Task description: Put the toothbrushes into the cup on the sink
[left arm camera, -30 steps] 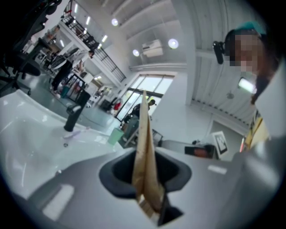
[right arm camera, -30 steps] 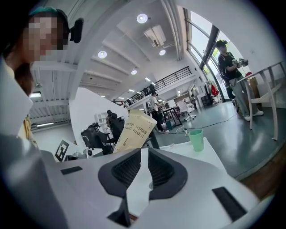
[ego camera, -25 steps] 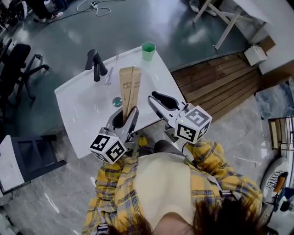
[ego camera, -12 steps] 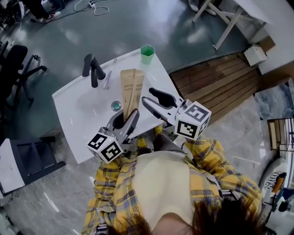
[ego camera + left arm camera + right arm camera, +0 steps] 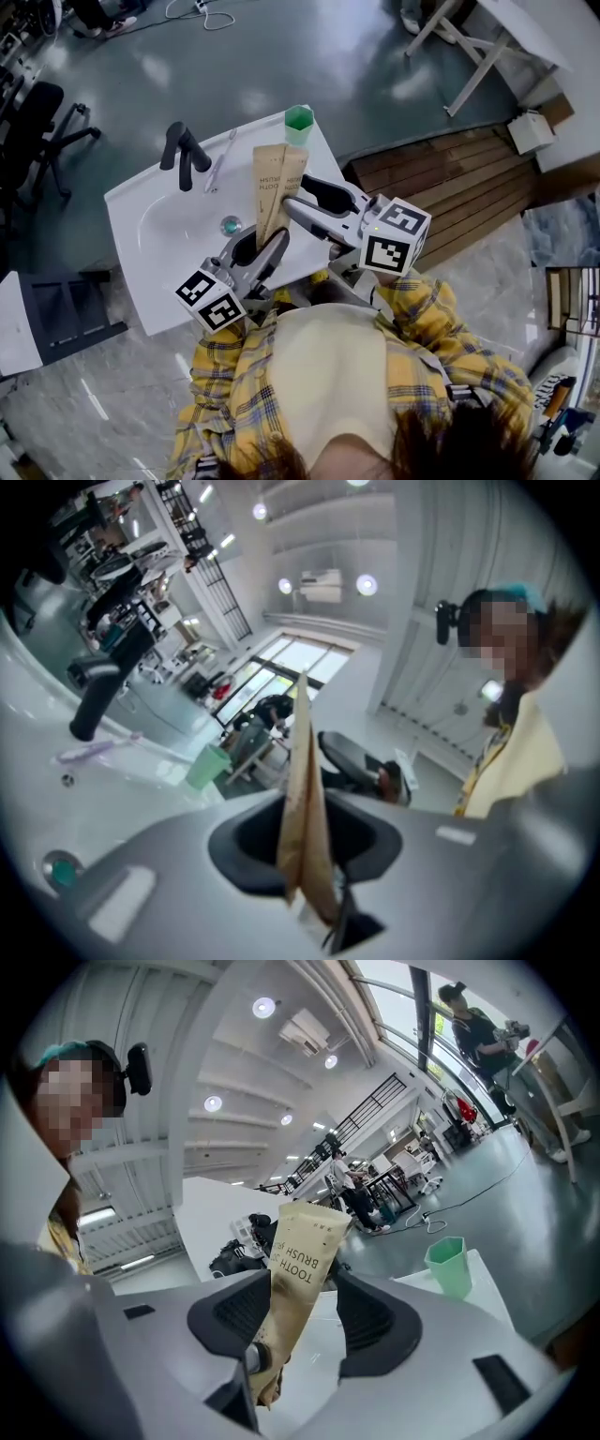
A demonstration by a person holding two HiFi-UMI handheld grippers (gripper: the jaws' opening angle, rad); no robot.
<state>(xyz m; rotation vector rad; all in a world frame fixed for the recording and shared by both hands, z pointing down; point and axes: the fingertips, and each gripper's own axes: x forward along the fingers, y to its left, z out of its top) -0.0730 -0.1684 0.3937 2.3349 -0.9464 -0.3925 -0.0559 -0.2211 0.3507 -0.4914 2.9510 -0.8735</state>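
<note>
Clamped shut on packet's lower end with left gripper, likely to steady it upright. Just been opening right gripper: jaws wide apart around packet's upper part, probably for a fresh grip to tear it. Beyond, lying on sink by faucet: loose toothbrush. Farthest, at sink's corner: cup.

Cup on the sink's far right corner, tap at back left, toothbrush beside the tap, packet above the sink.
</note>
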